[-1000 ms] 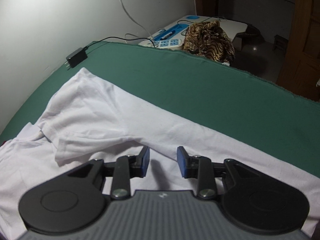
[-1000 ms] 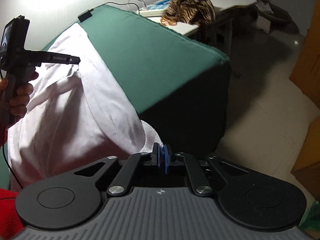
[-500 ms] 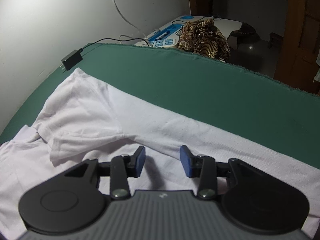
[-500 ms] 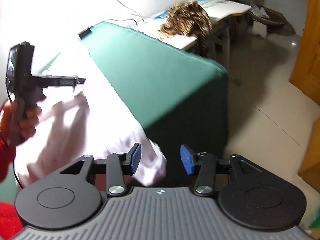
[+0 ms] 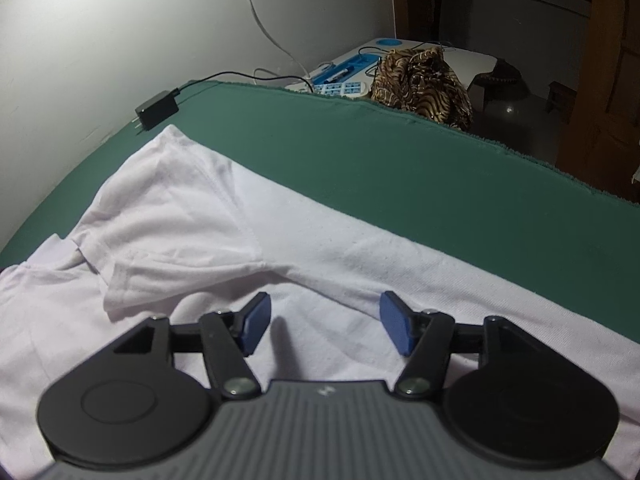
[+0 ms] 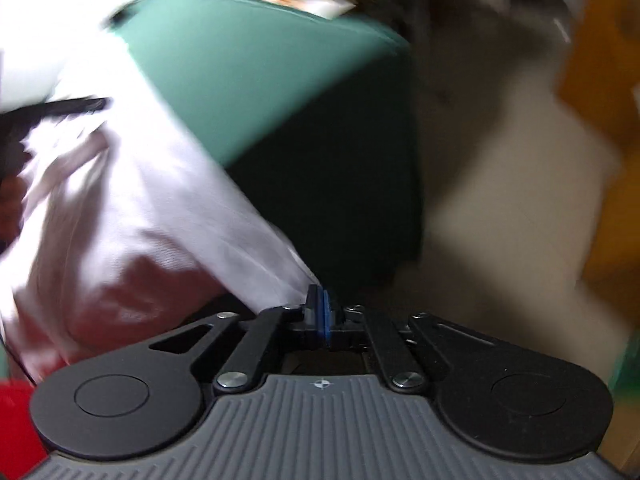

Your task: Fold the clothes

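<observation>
Left gripper (image 5: 322, 322) just spread, nothing pinched; right gripper (image 6: 320, 312) just closed, apparently pinching shirt (image 5: 208, 208) hem — we should pull taut b4 folding.

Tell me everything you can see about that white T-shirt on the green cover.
The white T-shirt looks like thin knit cotton. It lies spread on the green cover, one short sleeve folded inward, creased. The left gripper, open, hovers over it. The right gripper looks shut at its blurred corner near the table edge.
</observation>
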`<action>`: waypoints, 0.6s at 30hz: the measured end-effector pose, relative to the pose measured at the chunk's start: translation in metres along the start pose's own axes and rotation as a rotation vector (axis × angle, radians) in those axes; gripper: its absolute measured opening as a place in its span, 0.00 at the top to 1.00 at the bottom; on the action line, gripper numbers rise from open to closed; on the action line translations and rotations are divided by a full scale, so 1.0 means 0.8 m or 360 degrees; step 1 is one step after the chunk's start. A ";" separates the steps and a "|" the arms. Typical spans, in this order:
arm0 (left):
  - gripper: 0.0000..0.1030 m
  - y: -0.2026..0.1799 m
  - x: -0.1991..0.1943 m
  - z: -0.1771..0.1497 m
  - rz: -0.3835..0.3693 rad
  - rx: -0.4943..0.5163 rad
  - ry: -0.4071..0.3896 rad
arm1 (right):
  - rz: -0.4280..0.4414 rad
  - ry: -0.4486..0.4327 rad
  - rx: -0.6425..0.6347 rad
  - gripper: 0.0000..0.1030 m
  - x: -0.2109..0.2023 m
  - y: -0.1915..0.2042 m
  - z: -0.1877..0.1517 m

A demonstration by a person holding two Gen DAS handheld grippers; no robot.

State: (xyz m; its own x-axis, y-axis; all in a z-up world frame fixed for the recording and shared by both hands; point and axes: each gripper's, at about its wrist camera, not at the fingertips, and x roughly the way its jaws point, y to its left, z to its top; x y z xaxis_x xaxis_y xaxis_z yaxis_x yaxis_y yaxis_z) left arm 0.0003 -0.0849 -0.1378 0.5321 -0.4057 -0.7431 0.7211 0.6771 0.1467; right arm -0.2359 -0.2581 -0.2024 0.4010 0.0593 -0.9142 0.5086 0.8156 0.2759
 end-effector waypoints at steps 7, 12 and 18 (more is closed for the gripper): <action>0.29 0.005 0.001 -0.002 0.0000 -0.0011 -0.0010 | -0.0118 -0.0192 -0.0149 0.85 -0.021 0.007 -0.004; 0.29 -0.001 0.000 -0.001 0.0032 0.0041 -0.0016 | 0.0086 -0.0401 -0.0159 0.58 -0.030 0.028 0.037; 0.28 -0.003 0.000 0.001 0.0050 0.0061 -0.0004 | 0.0310 -0.0131 -0.0211 0.72 0.043 0.025 0.060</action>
State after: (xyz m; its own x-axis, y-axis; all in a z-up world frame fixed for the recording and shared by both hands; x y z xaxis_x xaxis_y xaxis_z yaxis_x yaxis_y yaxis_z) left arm -0.0013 -0.0872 -0.1377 0.5560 -0.3862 -0.7360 0.7203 0.6657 0.1949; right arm -0.1752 -0.2674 -0.2138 0.5448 0.1800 -0.8190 0.3137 0.8620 0.3982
